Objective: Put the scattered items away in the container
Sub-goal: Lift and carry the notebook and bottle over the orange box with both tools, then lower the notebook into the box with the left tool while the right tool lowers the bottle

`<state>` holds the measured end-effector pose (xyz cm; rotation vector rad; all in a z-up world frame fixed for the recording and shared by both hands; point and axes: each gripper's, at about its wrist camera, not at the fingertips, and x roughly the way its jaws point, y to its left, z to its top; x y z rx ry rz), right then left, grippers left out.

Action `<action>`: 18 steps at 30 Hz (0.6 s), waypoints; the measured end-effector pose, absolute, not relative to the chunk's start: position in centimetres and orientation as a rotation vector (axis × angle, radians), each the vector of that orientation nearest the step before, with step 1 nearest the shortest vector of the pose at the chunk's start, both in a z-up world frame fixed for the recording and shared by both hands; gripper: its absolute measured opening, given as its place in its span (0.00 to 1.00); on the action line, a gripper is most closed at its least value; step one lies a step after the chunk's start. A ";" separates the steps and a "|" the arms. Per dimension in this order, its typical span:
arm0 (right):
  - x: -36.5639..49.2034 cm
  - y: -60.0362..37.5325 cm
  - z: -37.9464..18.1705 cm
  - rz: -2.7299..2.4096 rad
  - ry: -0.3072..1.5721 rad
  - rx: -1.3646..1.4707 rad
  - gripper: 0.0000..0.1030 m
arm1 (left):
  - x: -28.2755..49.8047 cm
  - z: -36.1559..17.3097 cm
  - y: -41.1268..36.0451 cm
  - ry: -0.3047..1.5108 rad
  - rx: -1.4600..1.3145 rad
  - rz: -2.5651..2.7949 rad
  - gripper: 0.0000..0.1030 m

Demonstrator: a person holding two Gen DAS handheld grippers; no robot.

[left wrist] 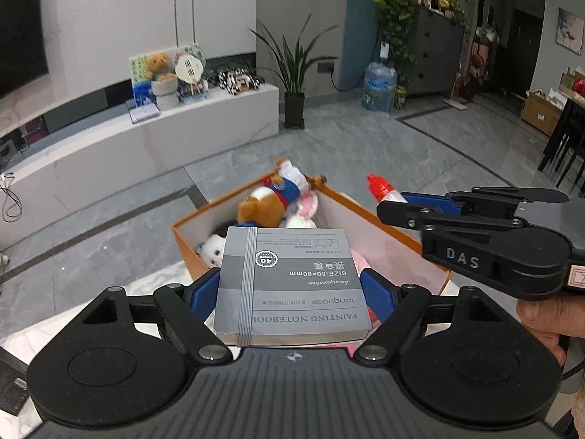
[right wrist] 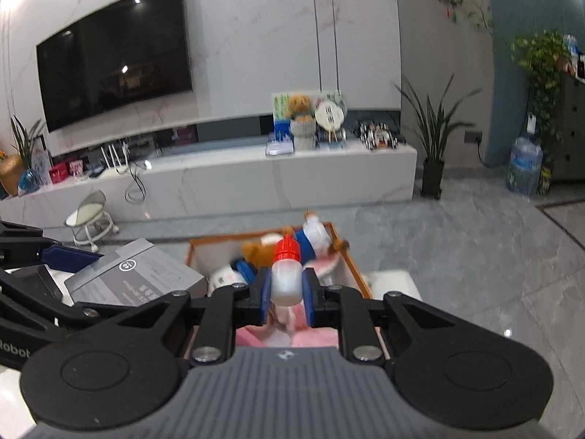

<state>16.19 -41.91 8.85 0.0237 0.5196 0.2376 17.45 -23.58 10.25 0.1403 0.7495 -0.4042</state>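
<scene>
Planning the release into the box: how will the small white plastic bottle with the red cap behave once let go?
The small white plastic bottle with the red cap is round, so it probably rolls. It looks light, and the plush toys in the orange cardboard box should cushion it.

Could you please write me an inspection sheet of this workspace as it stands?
Surface: white marble-look table under the box.
Job's things: orange box holding plush toys; grey notebook; red-capped bottle.
Clutter: nothing seen.
Grippers: left gripper shut on the notebook; right gripper shut on the bottle, both above the box.
Cables: black cable by the TV bench.
Surroundings: television, potted plant, water jug.
</scene>
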 end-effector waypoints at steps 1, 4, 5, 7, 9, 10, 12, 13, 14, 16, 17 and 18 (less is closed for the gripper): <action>16.6 -42.0 8.4 0.241 0.538 0.021 0.19 | 17.7 9.8 -23.9 0.762 0.143 -0.407 0.92; 17.7 -42.1 6.8 0.257 0.601 0.005 0.19 | 18.5 8.3 -24.7 0.797 0.150 -0.410 0.92; 18.1 -42.2 6.2 0.262 0.624 -0.004 0.19 | 18.7 7.9 -24.9 0.807 0.152 -0.410 0.92; 18.8 -42.3 5.2 0.265 0.659 -0.015 0.19 | 19.1 6.9 -25.2 0.828 0.158 -0.408 0.92; 19.4 -42.5 4.4 0.267 0.686 -0.019 0.19 | 19.4 6.1 -25.4 0.843 0.155 -0.409 0.92; 19.6 -42.7 4.0 0.268 0.697 -0.019 0.19 | 19.7 5.7 -25.5 0.850 0.154 -0.409 0.92; 20.0 -43.0 3.4 0.269 0.713 -0.021 0.19 | 20.1 5.1 -25.9 0.861 0.152 -0.408 0.92; 20.3 -43.1 3.1 0.268 0.720 -0.021 0.19 | 20.4 4.8 -26.0 0.866 0.150 -0.409 0.92; 20.5 -43.2 2.9 0.266 0.727 -0.022 0.19 | 20.7 4.5 -26.2 0.871 0.149 -0.409 0.92; 21.0 -43.3 2.5 0.263 0.738 -0.021 0.19 | 21.1 4.1 -26.4 0.880 0.150 -0.410 0.92; 21.2 -43.5 2.3 0.263 0.743 -0.019 0.19 | 21.3 3.9 -26.4 0.883 0.153 -0.410 0.92; 21.3 -43.5 2.2 0.263 0.748 -0.019 0.19 | 21.5 3.7 -26.5 0.887 0.156 -0.410 0.92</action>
